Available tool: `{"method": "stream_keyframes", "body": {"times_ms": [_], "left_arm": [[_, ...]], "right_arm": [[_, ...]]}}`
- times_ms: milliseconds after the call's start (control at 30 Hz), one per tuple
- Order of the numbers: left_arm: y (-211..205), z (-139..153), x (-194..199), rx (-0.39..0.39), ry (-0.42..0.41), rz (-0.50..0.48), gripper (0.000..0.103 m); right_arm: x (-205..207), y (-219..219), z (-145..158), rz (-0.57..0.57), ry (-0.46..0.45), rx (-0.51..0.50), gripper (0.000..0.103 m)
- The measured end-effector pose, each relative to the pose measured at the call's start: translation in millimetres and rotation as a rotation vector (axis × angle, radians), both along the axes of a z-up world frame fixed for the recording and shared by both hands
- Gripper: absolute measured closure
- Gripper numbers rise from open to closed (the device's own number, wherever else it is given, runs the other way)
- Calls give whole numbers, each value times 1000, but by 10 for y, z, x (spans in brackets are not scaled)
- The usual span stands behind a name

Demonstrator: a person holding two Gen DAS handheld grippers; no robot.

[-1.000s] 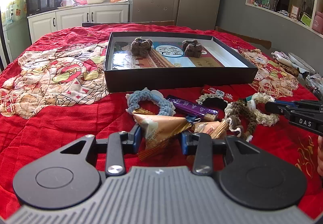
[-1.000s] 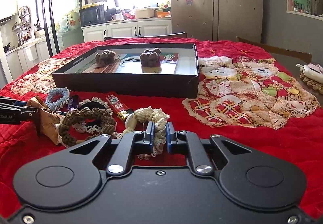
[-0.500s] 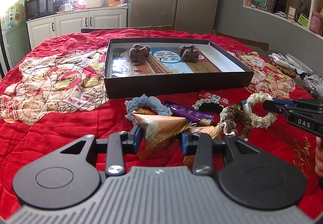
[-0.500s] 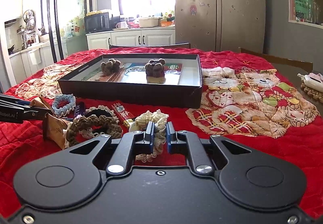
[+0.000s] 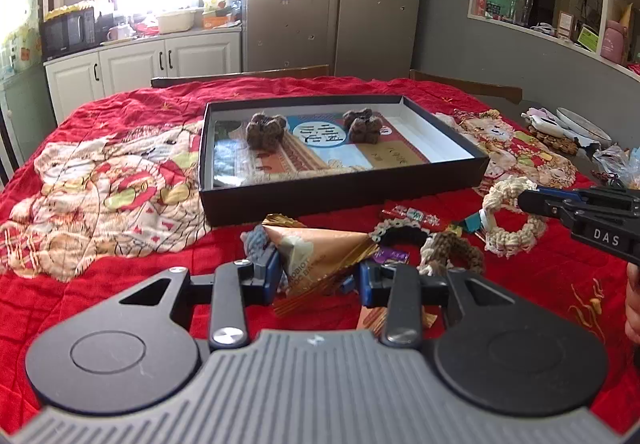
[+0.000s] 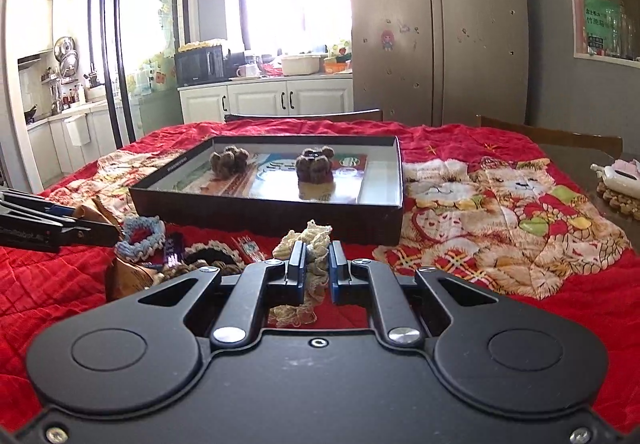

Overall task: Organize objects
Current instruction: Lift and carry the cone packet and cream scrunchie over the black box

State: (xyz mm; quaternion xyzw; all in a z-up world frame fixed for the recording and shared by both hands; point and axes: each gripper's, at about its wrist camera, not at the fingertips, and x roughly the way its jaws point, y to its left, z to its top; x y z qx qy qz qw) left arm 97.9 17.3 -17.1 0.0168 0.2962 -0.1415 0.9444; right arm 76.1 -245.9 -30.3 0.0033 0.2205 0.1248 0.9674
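My left gripper is shut on a brown and gold cone-shaped snack packet and holds it above the red cloth. My right gripper is shut on a cream crocheted ring, which also shows in the left wrist view, lifted off the cloth. The black shallow box lies beyond, with two brown crocheted pieces inside on a printed sheet. A blue crocheted ring, a brown crocheted ring, a black lace-edged ring and a purple bar lie on the cloth in front of the box.
A red wrapped candy lies near the box's front wall. The table carries a red quilted cloth with cat patterns. Dishes and woven mats sit at the right edge. Chairs stand behind the table.
Both grippers have risen with their loads: the snack packet and the cream ring have been lifted off the cloth and carried toward the box.
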Motion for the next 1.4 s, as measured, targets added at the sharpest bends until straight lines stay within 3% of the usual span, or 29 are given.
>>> {"method": "stream_keyframes", "body": {"times_ms": [467,933,1400], "left_arm": [[-63,202,87,9,-34,-33,61],[-155,472,350,30,-84,-53,61],[-326,579,904,43,-106,-17,61]], "right_arm": [[47,52,444,30,-28,-49,92],[372,183,924,43,-100,-131,92],[975,275,914,12,-97,-138,92]]}}
